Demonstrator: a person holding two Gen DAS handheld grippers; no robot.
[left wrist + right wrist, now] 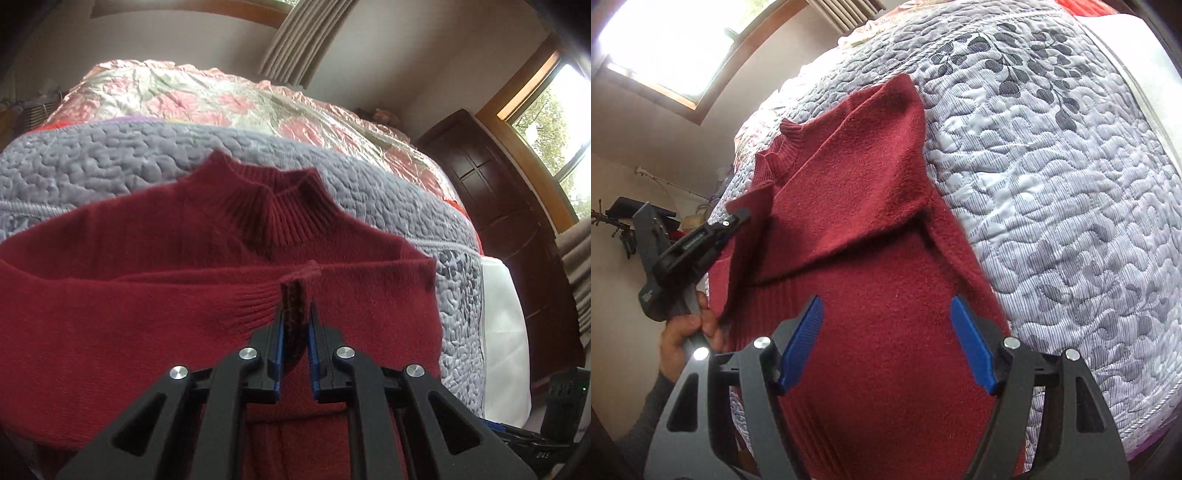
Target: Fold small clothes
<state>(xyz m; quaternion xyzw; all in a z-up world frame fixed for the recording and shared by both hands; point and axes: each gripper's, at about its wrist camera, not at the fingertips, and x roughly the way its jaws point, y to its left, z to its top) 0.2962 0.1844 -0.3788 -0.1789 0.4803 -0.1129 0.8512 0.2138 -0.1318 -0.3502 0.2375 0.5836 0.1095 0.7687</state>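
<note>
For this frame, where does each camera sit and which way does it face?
Left wrist: on the left tongs, facing up the bed toward the collar; both fingers show, shut on the sleeve cuff.
Right wrist: on the right tongs, above the sweater body, open; the person's hand shows.
Shared: the sweater, grey quilt and left tongs.

The sweater's [871, 258] hem runs off the frame's bottom edge.

1 red sweater [155, 295], 2 grippers: left [295, 314], right [886, 325]; 1 quilt [1052, 184], 1 hand [683, 332].
</note>
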